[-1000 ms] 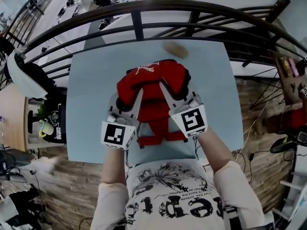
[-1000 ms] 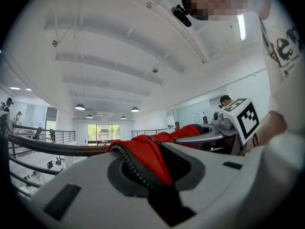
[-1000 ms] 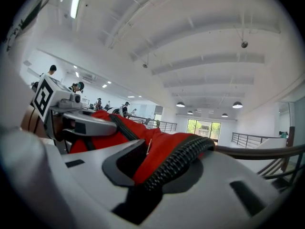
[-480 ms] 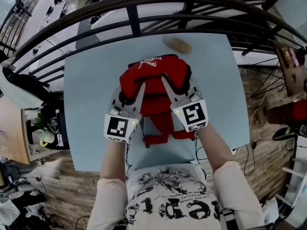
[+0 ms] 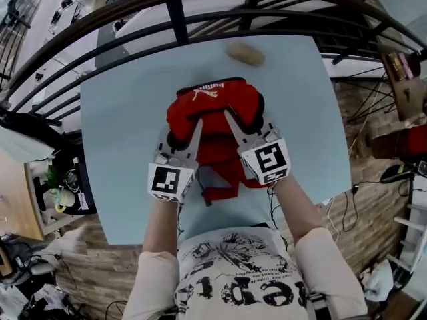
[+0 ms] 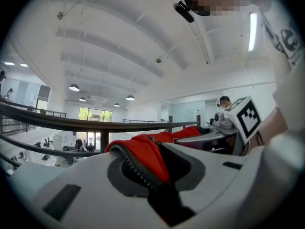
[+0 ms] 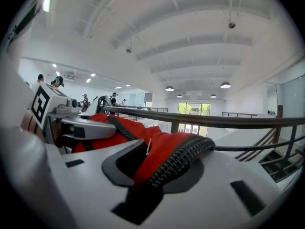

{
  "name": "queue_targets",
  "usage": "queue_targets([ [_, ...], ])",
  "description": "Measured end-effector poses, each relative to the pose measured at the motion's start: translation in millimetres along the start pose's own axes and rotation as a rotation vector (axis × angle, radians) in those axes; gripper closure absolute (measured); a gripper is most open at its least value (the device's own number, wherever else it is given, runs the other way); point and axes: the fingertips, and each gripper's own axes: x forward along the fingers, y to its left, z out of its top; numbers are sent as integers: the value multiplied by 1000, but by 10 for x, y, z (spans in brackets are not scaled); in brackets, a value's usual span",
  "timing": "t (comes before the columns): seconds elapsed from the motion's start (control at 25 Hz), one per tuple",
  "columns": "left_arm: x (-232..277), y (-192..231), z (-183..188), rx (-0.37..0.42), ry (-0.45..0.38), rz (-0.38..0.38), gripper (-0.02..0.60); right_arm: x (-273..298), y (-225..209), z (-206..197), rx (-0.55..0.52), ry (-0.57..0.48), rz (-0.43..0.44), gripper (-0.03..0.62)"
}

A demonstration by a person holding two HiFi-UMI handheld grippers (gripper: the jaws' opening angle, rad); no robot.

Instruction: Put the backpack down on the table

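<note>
A red backpack (image 5: 215, 109) with black trim and a white logo hangs over the middle of the light blue table (image 5: 127, 112), its straps trailing toward me. My left gripper (image 5: 176, 137) is shut on the backpack's left upper edge. My right gripper (image 5: 249, 120) is shut on its right upper edge. In the left gripper view, red fabric and a black zipper edge (image 6: 142, 161) are pinched between the white jaws, and the right gripper (image 6: 238, 123) shows beyond. The right gripper view shows a red fold with a black ribbed edge (image 7: 167, 161) clamped in its jaws. Whether the backpack's bottom touches the table is hidden.
A small brown oval object (image 5: 245, 53) lies on the table's far side, just beyond the backpack. A dark curved railing (image 5: 200, 5) runs behind the table. Cables and clutter sit on the wooden floor (image 5: 373, 199) at the right, and the table's near edge is at my body.
Both grippers have come down with the backpack, which now sits lower and closer to the tabletop. The grips on it have not changed.
</note>
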Motion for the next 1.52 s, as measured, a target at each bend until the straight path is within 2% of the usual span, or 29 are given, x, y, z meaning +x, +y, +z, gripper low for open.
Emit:
queue_targets([
  [0.16, -71, -91, -228, 12, 16, -13, 508, -83, 57, -211, 38, 21, -28, 496],
  [0.28, -146, -163, -337, -8, 44, -14, 508, -150, 122, -323, 51, 28, -35, 494],
  [0.4, -232, -207, -457, -31, 0, 6, 508, -223, 204, -435, 50, 49, -19, 494],
  [0.56, -323, -299, -569, -60, 52, 21, 508, -323, 281, -560, 40, 45, 7, 493],
  [0.76, -430, -414, -695, -44, 16, 41, 508, -457, 383, -751, 49, 22, 17, 477],
  [1.0, -615, -582, -1082, -60, 64, 61, 497, -647, 484, -1060, 75, 34, 37, 436],
  [1.16, -705, -676, -1261, -83, 117, 130, 471, -755, 500, -1240, 69, 42, 45, 418],
  [1.28, -756, -697, -1352, -130, 122, 165, 445, -816, 514, -1327, 83, 66, 39, 391],
  [1.4, -890, -703, -1503, -173, 128, 198, 372, -926, 561, -1437, 115, 85, 27, 359],
  [1.52, -1030, -762, -1620, -190, 154, 206, 337, -1053, 621, -1545, 138, 97, 15, 326],
])
